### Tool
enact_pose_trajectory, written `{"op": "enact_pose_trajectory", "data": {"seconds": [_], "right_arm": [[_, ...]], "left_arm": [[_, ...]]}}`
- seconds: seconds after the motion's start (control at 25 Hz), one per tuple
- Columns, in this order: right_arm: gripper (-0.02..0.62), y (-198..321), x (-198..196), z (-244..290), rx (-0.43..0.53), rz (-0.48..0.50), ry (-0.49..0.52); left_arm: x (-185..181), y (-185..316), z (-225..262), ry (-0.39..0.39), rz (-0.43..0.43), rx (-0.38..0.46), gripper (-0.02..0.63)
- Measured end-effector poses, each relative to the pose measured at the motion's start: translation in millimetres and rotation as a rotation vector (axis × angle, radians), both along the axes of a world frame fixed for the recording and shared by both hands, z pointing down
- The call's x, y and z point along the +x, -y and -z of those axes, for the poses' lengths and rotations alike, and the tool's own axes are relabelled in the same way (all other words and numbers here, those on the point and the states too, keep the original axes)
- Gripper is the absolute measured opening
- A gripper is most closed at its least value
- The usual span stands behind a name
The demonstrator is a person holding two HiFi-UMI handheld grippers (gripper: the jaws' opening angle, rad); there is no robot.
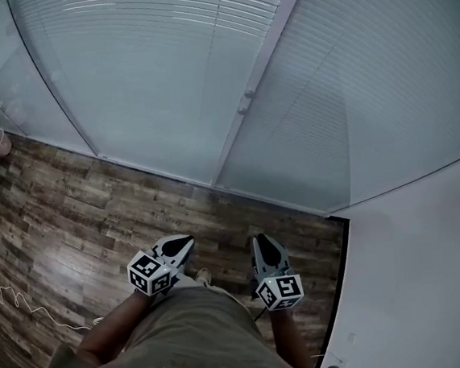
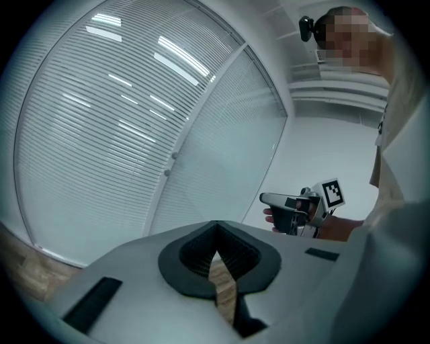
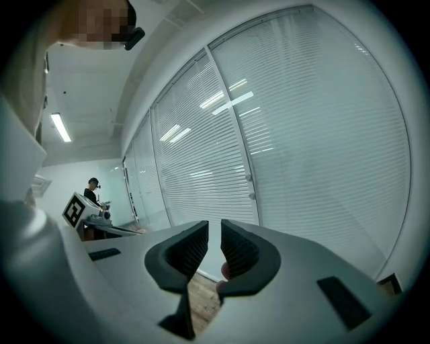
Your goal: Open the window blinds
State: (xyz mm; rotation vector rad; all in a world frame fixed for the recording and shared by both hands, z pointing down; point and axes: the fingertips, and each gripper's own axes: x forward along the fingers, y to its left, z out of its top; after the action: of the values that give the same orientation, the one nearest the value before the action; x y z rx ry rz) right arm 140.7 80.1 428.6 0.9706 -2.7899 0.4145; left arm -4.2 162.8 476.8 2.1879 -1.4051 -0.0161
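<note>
White slatted blinds (image 1: 155,73) hang shut behind the glass wall ahead, and a second panel (image 1: 384,99) lies to their right. Two small round knobs (image 1: 245,102) sit on the white post between the panels; they also show as knobs (image 2: 170,164) in the left gripper view and knobs (image 3: 250,187) in the right gripper view. My left gripper (image 1: 183,242) and right gripper (image 1: 258,239) are held low near my waist, well short of the glass. The left gripper (image 2: 215,250) is shut with nothing in it. The right gripper (image 3: 214,232) is shut and empty too.
The wooden floor (image 1: 71,219) runs up to the glass. A pink bowl (image 1: 0,141) and small items lie at the far left, and a white cable (image 1: 23,308) trails at lower left. A white wall (image 1: 432,265) stands close on my right. Another person (image 3: 92,188) is far off.
</note>
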Motion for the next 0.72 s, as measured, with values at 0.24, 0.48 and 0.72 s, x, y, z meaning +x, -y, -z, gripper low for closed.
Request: {"op": "enact_pose_trajectory", "data": {"seconds": [0.24, 0.48, 0.72], "right_arm": [[0.044, 9.7, -28.6, 4.9, 0.001, -0.033, -0.005], [0.044, 11.0, -60.1, -8.0, 0.005, -0.045, -0.003], [0.044, 1.0, -88.1, -4.7, 0.01, -0.048, 0.0]], "left_arm": [[-28.3, 14.0, 7.0, 0.012, -0.025, 0.01, 0.014], [-68.4, 16.5, -3.2, -0.001, -0.023, 0.026, 0.014], [-97.0, 12.2, -5.5, -0.025, -0.019, 0.016, 0.015]]}}
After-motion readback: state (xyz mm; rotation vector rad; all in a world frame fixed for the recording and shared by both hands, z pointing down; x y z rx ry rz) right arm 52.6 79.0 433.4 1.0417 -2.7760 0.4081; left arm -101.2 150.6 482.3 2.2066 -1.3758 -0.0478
